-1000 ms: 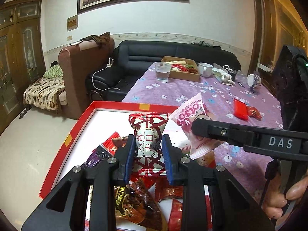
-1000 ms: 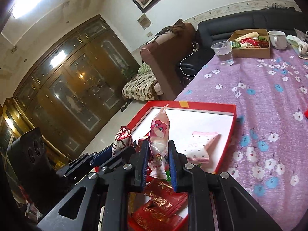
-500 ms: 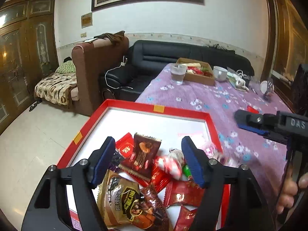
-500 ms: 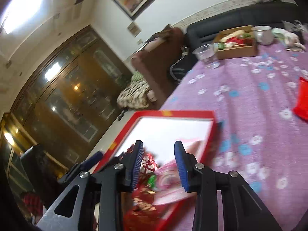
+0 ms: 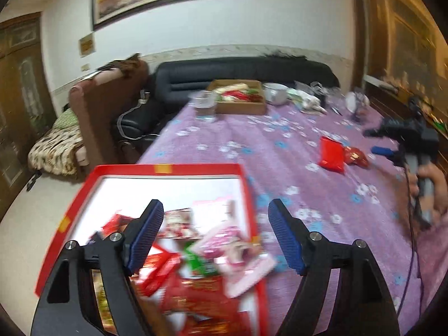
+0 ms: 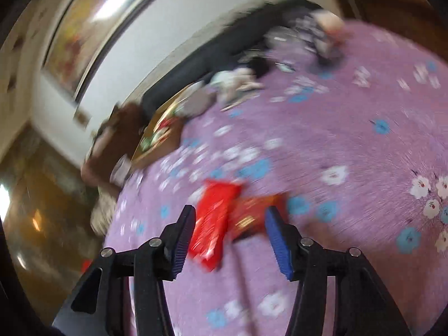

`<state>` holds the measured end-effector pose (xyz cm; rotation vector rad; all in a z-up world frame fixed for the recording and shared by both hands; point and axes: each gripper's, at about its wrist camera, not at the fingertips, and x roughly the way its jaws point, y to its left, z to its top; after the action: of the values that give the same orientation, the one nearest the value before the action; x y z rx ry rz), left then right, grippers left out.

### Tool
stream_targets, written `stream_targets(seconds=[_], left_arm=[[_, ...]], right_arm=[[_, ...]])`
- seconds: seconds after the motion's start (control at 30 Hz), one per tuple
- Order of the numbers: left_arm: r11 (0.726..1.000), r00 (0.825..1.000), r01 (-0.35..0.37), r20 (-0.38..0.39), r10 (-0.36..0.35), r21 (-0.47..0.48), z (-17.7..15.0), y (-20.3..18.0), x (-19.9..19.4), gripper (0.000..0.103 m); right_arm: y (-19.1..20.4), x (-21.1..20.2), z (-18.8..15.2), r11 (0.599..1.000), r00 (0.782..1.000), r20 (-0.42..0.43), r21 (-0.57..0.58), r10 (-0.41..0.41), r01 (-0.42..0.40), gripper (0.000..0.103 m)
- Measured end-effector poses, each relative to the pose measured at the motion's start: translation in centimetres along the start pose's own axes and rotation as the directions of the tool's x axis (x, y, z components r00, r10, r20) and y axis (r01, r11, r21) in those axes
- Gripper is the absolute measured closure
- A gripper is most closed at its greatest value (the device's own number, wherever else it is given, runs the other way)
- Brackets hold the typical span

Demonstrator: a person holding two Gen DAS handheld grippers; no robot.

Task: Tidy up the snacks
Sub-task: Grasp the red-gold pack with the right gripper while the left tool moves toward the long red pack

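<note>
Over the desk (image 6: 350, 145) we see both claws, left (image 5: 215, 236) and right (image 6: 228, 240), opening, empty; red snack packet (image 6: 212, 221) lies lengthwise away from right claw.

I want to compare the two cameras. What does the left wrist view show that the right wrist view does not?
Only the left wrist view shows the red tray piled with snacks, and the left hand-held gripper, opening with nothing between its pads. Only the right wrist view shows the right hand-held gripper from behind, opening. Both show the red packet on the purple tablecloth.
</note>
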<state>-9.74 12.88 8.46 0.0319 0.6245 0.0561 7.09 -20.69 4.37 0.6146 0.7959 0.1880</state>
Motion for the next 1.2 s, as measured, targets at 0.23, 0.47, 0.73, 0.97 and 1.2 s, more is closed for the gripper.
stream_targets(seconds=[0.23,0.47,0.73,0.97,1.2], left_arm=[[0.986,0.994,0.095,-0.063,-0.087,0.14,2.5,-6.1,2.4,0.026],[0.979,0.982,0.11,-0.174,-0.079,0.172,4.7,-10.2,7.5,0.026],[0.982,0.972,0.087,-0.23,-0.047,0.165,4.8,-12.0,10.0,0.026],[0.974,0.974,0.088,-0.221,-0.041,0.21,5.8,-13.9,10.8,0.026],[0.951,0.972,0.132,-0.223,-0.07,0.278,7.5,-18.0,13.5,0.026]], right_arm=[[-4.2,3.6,0.9,0.973,0.981,-0.021,0.131,0.194,-0.189,0.047],[-1.8,4.9,0.7,0.993,0.991,-0.107,-0.076,0.085,-0.094,0.045],[1.4,5.3,-1.1,0.943,0.991,-0.095,-0.327,-0.098,0.062,0.044],[2.3,5.5,-1.5,0.887,0.97,-0.051,-0.419,-0.236,0.193,0.061],[-2.6,3.0,1.5,0.972,0.976,-0.049,-0.116,-0.212,0.205,0.064]])
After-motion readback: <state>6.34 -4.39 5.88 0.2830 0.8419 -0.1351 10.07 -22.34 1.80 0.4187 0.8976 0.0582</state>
